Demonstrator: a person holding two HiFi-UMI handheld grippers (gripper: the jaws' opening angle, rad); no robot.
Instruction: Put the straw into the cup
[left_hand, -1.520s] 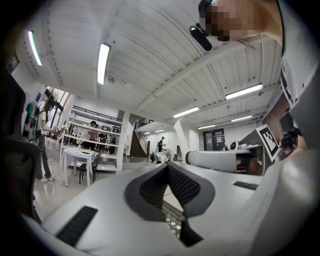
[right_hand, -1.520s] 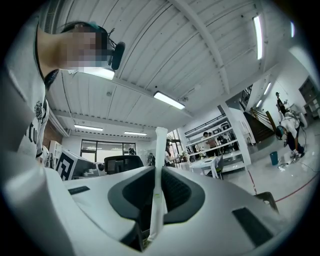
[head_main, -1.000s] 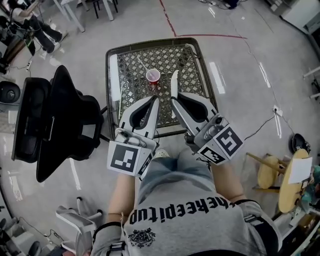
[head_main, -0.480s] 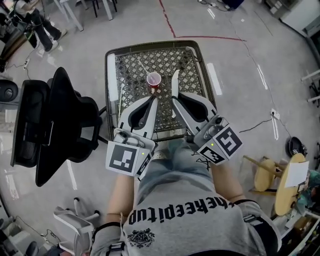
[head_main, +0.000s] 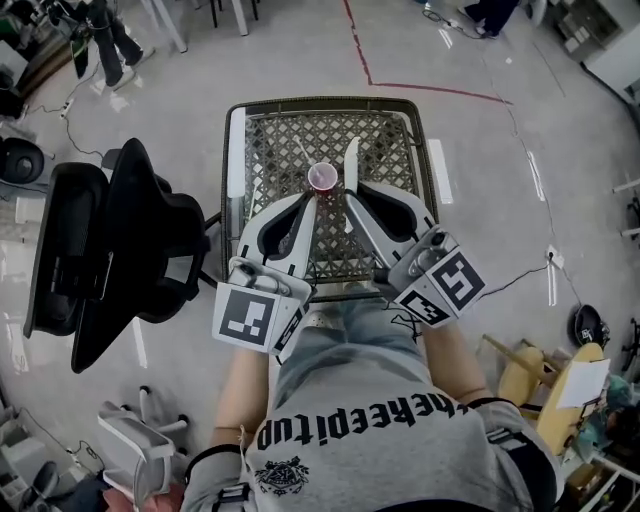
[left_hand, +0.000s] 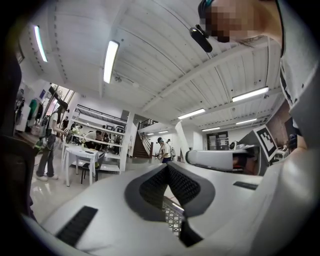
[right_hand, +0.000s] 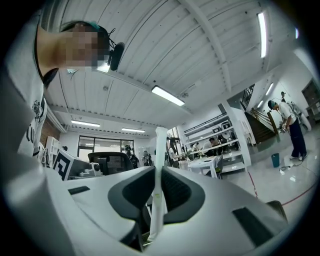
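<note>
While both tongs reach side by side over the near half of the mesh desk (head_main: 268, 135), only the right tongs (head_main: 350, 198) carry anything; their 2 jaws are pressed together on a white paper-wrapped straw (head_main: 349, 162); in the right gripper view it stands upright between the dark ribbed pads (right_hand: 176, 189), pokes well past the jaw tips, and its lower end hangs below the grip.

The left tongs (head_main: 309, 200) are closed too, but on nothing; in the left gripper view the 2 jaw tips meet, and a small gap under them shows a patch of the desk's mesh.

A red cup (head_main: 322, 177) stands upright on the desk just ahead of both sets of tips, between them and a little nearer the left tongs; the straw is outside the cup, just to its right, its free end reaching further from the tongs than the cup does; whether straw and cup touch cannot be told.

Well to the left of the left tongs a black office chair (head_main: 130, 250) stands on the floor; far ahead of the tongs, past the desk, a red line (head_main: 425, 88) runs across the grey floor.
</note>
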